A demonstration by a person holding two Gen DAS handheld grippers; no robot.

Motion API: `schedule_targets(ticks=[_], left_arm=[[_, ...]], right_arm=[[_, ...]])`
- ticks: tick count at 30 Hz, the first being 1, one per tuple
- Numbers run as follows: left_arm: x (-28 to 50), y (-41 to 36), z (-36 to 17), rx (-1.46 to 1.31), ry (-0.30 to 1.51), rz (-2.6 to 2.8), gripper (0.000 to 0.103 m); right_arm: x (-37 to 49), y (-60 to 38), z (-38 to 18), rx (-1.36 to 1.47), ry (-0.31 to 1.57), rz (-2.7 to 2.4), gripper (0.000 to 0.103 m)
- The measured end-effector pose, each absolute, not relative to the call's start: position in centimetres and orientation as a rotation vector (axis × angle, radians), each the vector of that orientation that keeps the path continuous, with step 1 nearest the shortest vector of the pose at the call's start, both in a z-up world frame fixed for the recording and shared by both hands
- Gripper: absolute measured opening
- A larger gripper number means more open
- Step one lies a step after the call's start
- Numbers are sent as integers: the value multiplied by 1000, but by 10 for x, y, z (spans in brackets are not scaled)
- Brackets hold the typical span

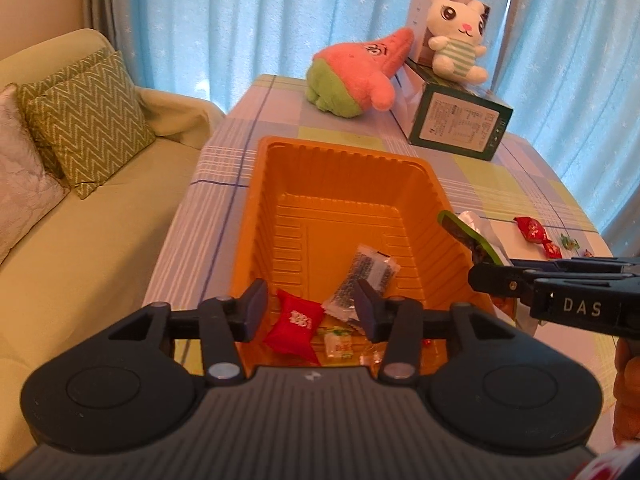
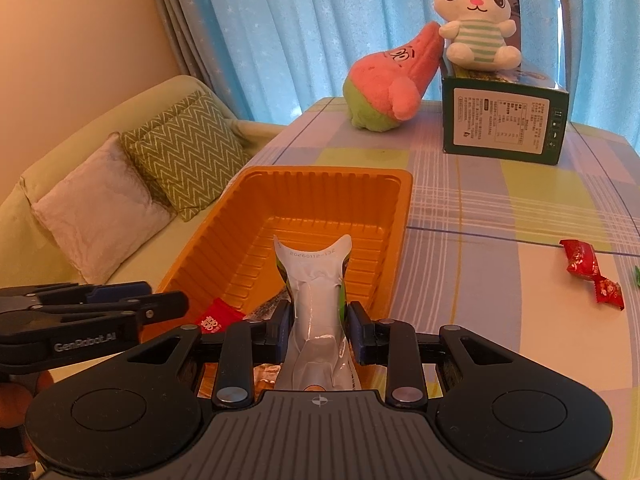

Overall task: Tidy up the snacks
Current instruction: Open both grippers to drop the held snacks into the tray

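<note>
**Snack Pouch Clamped Over Orange Tray**

Right gripper (image 2: 318, 330): pressed together on a silver snack pouch (image 2: 316, 300) with green edges. Pouch clamped at its middle, long axis running forward along the fingers, away from the camera. Far end flared into a curved lip with a printed date code, pointing toward the far wall of the orange tray (image 2: 394, 216). Positioned above the near end of the tray, close to its right wall. In the left wrist view, pouch (image 1: 466, 236) seen edge-on, green rim tilted up and leftward over the tray's right rim, held by the right gripper (image 1: 486, 270) entering from the right.

Left gripper (image 1: 310, 310): spread apart, holding nothing, hovering over the near end of the tray (image 1: 256, 216). Seen in the right wrist view at the left edge (image 2: 160, 300), beside the tray's left wall.

Inside the tray, near end: red packet (image 1: 296, 320) with white print, clear wrapper with dark print (image 1: 362, 276) lying diagonally, small green-and-white candy (image 1: 338, 342). Remainder of the tray floor bare.

On the checked tablecloth (image 2: 480, 208), right of the tray and well apart from it: two red wrapped candies (image 2: 592, 274) lying end to end, a small green item at the frame edge, too small to identify.

At the far end of the table: pink-and-green plush (image 2: 384, 84) leaning against a dark green box (image 2: 504, 124); white rabbit plush (image 2: 478, 20) seated on top of the box. Sofa (image 2: 52, 240) with cushions left of the table; blue curtain (image 2: 300, 20) behind.
</note>
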State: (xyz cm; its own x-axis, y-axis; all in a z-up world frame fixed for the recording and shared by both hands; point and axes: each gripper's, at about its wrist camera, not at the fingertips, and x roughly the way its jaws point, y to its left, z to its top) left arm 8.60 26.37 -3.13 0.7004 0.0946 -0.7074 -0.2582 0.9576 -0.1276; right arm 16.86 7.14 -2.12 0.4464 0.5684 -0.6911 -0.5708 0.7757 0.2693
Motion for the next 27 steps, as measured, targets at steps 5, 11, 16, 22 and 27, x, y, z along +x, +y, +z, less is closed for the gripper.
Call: schedule_targets(ticks=[5, 11, 16, 22, 27], left_arm=[[77, 267, -26, -215, 752, 223, 55], [72, 269, -27, -202, 747, 238, 69], [65, 267, -27, -184, 738, 253, 71], [54, 258, -25, -199, 735, 250, 74], [39, 238, -18, -210, 738, 213, 76]], right_arm=[[170, 80, -21, 14, 855, 714, 30], [177, 86, -27, 60, 870, 724, 31], [172, 75, -24, 80, 855, 704, 54], [158, 45, -20, 113, 865, 637, 54], [139, 17, -16, 124, 879, 586, 54]])
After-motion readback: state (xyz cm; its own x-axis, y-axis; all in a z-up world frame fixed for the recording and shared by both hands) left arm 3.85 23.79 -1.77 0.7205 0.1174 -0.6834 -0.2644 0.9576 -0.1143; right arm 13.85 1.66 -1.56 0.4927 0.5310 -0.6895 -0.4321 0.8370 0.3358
